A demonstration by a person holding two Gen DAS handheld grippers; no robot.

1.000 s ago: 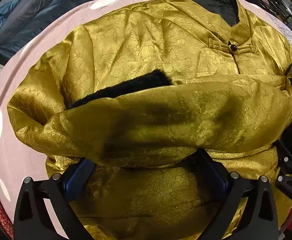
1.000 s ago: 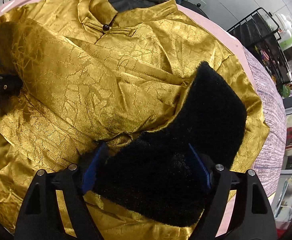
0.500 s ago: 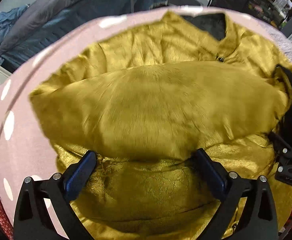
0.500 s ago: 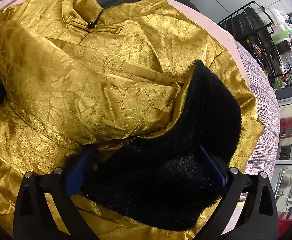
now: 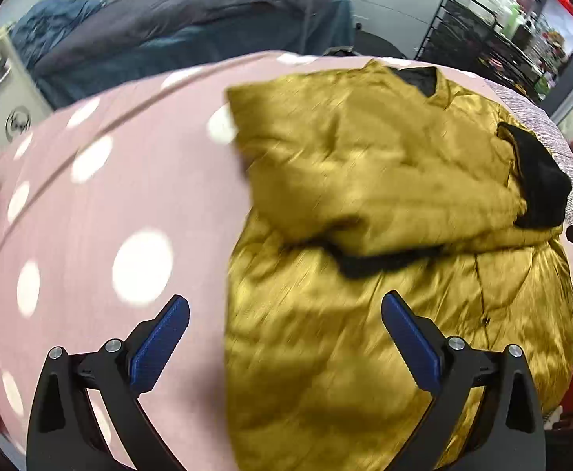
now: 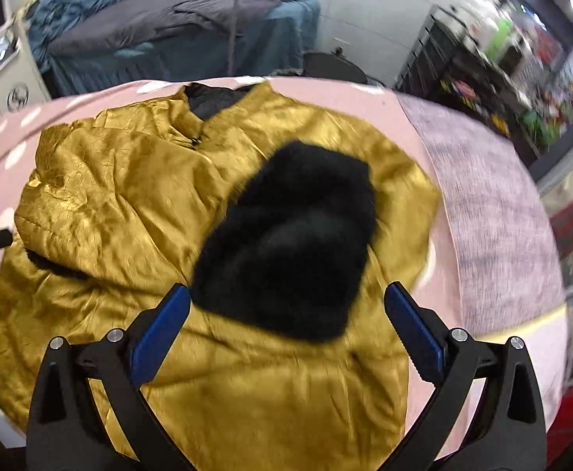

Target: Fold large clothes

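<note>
You've let go: both sleeves now lie folded across the gold jacket (image 6: 137, 204), frame center; left gripper (image 5: 284, 337) & right gripper (image 6: 286, 329) empty, jaws wide. Next: hem.

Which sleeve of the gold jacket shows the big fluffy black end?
The sleeve folded in from the right side of the jacket: its black furry cuff lies wide open on top. The other sleeve shows almost only gold.

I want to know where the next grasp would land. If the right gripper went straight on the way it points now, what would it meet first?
Most likely the black fur cuff of the gold jacket: it lies just ahead of the open right gripper, over the jacket front. Depth is unclear, so it might meet the gold fabric just below the cuff instead.
</note>
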